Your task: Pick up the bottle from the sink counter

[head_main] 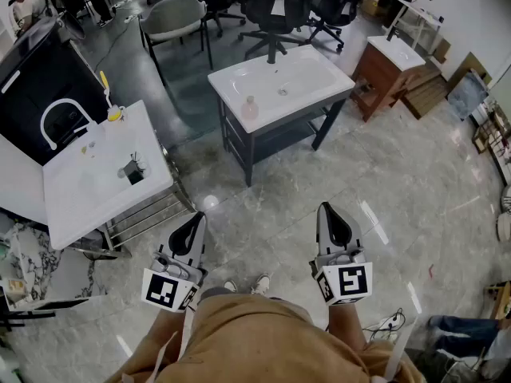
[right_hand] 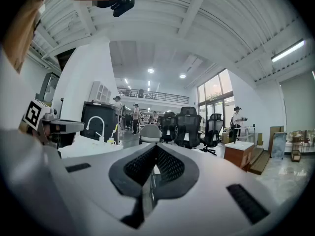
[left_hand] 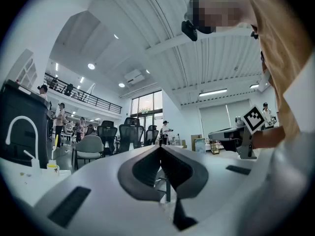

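A small, pale pink, translucent bottle [head_main: 250,108] stands upright near the front left edge of the white sink counter [head_main: 307,76] on dark legs, ahead of me across the tiled floor. Both grippers are held low and near my body, far short of the counter. My left gripper [head_main: 199,217] points toward it with its jaws closed together and nothing between them; in the left gripper view its pads [left_hand: 147,167] meet at the tip. My right gripper [head_main: 326,208] is likewise shut and empty, its pads [right_hand: 168,166] touching. The bottle is not visible in either gripper view.
A second white sink counter [head_main: 76,194] with a white faucet [head_main: 54,116] and a yellow-capped item [head_main: 114,115] stands to the left. A wooden vanity [head_main: 390,69] is at the back right. A grey chair [head_main: 176,18] and black office chairs [head_main: 275,6] stand behind the counter.
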A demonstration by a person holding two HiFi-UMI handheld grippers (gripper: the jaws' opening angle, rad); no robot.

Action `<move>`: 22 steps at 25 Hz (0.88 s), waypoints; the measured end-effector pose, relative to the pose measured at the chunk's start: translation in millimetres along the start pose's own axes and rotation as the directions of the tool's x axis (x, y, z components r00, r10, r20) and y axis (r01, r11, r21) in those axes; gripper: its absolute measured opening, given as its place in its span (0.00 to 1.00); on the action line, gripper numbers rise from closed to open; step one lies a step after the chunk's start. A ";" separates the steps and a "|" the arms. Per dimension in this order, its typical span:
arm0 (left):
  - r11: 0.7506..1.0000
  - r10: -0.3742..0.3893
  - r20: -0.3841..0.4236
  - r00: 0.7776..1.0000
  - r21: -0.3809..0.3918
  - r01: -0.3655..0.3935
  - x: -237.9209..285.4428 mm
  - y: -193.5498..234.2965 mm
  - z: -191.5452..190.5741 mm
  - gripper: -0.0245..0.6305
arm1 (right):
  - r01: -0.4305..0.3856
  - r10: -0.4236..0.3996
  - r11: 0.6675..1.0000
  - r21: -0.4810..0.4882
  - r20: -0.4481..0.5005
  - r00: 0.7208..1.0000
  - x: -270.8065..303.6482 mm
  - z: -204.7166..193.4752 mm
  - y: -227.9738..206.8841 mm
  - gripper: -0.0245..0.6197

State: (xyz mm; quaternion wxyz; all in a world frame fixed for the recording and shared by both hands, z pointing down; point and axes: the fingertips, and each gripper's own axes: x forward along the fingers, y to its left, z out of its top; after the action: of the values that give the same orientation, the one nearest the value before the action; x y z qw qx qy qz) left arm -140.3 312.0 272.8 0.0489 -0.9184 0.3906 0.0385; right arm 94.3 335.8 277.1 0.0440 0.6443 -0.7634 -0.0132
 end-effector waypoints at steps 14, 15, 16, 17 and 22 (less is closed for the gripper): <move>0.998 0.063 -0.024 0.998 0.009 -0.063 6.2 -9.2 -4.5 0.04 | -0.061 0.061 0.997 0.044 0.013 0.998 12.0 -1.7 -20.5 0.04; 0.998 0.068 -0.026 0.997 0.010 -0.068 6.7 -10.5 -5.6 0.04 | -0.064 0.064 0.997 0.036 0.007 0.998 12.9 -3.3 -22.3 0.04; 0.997 0.074 -0.030 0.997 0.011 -0.073 6.9 -12.5 -6.8 0.04 | -0.070 0.070 0.997 0.025 0.002 0.998 12.9 -5.3 -23.6 0.04; 0.997 0.080 -0.033 0.996 0.013 -0.080 6.8 -14.9 -7.9 0.04 | -0.077 0.077 0.997 0.017 -0.002 0.997 12.5 -7.8 -24.6 0.04; 0.993 0.114 -0.048 0.992 0.020 -0.113 6.2 -25.4 -14.7 0.04 | -0.116 0.116 0.993 0.012 -0.006 0.993 11.9 -24.6 -28.3 0.04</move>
State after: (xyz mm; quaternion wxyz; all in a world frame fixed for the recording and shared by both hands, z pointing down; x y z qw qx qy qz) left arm -117.3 323.4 288.2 0.0450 -0.8949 0.4437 0.0151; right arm 122.2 320.1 300.0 0.0436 0.5992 -0.7994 -0.0039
